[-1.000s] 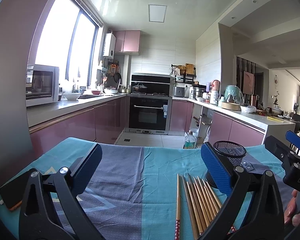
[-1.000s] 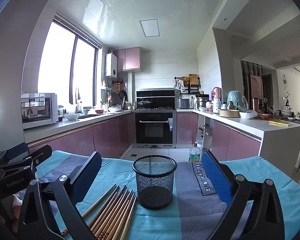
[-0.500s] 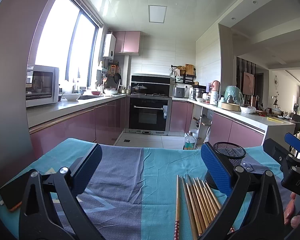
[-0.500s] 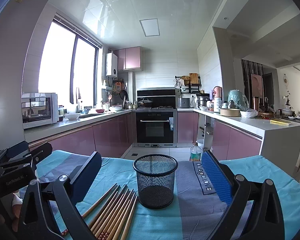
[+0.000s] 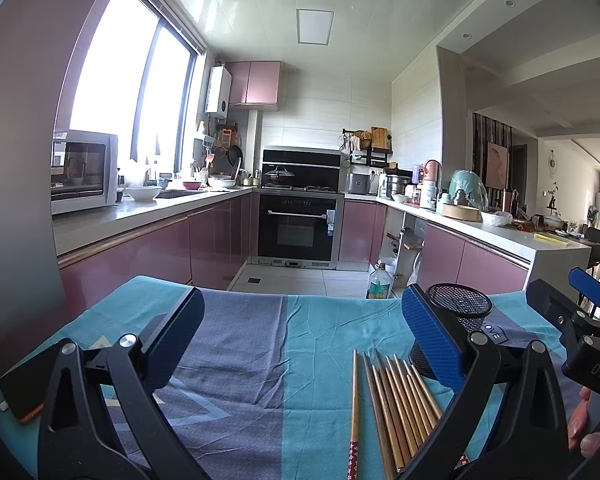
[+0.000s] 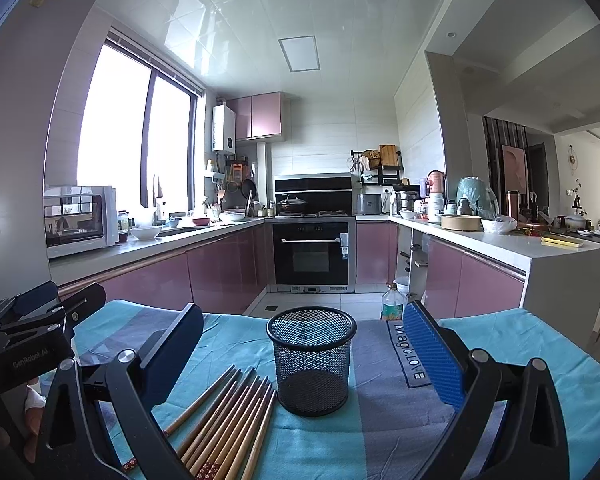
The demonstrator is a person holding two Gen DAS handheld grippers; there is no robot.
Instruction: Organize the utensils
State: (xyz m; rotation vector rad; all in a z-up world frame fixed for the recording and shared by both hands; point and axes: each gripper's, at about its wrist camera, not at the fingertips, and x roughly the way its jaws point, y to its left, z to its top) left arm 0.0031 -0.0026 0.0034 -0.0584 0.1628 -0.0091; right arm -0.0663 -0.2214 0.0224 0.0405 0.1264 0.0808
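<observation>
Several wooden chopsticks (image 6: 228,420) lie side by side on the blue tablecloth (image 6: 380,432), just left of an upright black mesh cup (image 6: 312,360). In the left wrist view the same chopsticks (image 5: 396,404) lie low and right of centre, with the mesh cup (image 5: 460,312) partly hidden behind my right finger. My left gripper (image 5: 300,336) is open above the cloth, holding nothing. My right gripper (image 6: 304,348) is open too, with the cup seen between its fingers but farther off. The other gripper shows at each view's edge.
A phone (image 5: 20,392) on a cable lies at the cloth's left edge. Beyond the table is a kitchen floor with a bottle (image 6: 392,304), pink cabinets and an oven (image 6: 312,252). A counter (image 6: 540,252) runs along the right.
Both grippers have barely shifted; the views have risen very slightly. Chopsticks and cup have not moved.
</observation>
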